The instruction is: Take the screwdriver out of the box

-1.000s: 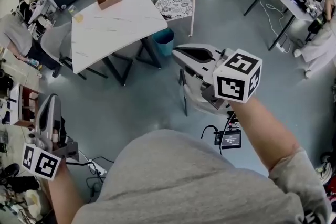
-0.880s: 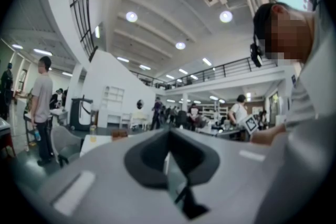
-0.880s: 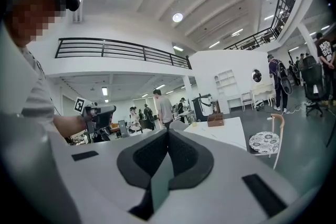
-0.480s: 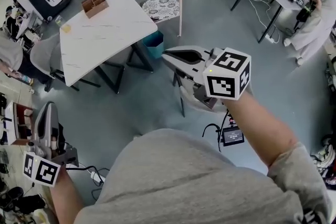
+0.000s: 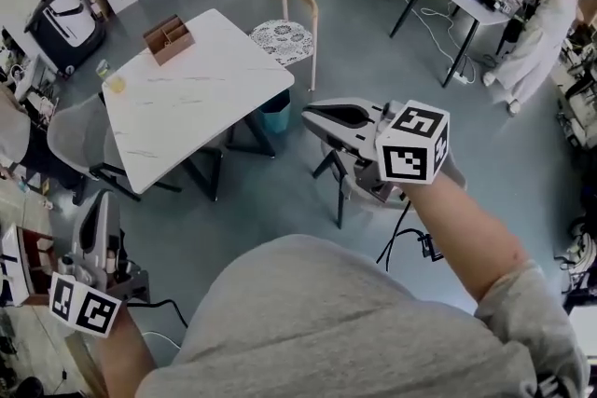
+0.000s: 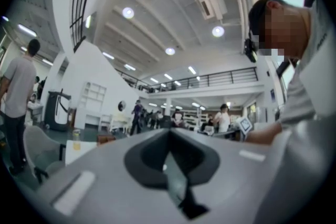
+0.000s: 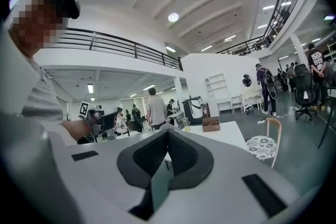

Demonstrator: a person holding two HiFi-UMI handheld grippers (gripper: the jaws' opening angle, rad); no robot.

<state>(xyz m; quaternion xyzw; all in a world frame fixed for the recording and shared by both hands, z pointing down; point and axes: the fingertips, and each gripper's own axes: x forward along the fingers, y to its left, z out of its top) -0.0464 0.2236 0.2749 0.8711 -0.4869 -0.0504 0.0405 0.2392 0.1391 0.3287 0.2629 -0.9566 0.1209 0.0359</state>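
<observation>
Both tools are up and pointing roughly level, out across the room. The left gripper [image 5: 102, 202] sits low at the person's side, and the right gripper [image 5: 309, 112] is carried out in front of the body. In each gripper's own view the fingers are pressed together with nothing between them. That reads as a carrying pose: there is nothing to hold yet, so the fingers are kept closed out of the way while the person faces the work.

The box [image 5: 169, 37] is a brown open-topped one. It stands at the far corner of the white surface [image 5: 201, 102], well apart from both pairs of fingers, with open floor [image 5: 280, 177] in between. From the right fingers it lies ahead and off to the left. From the left fingers it is far ahead and a little to the right.

A cup [image 5: 114, 81] stands at the surface's left edge, and a chair [image 5: 284, 37] waits at the far side.

The screwdriver cannot be made out from here. It is presumably down inside the box, so no finger is anywhere near it. By the look of it the task has barely begun. The open top suggests a reach in from above.
</observation>
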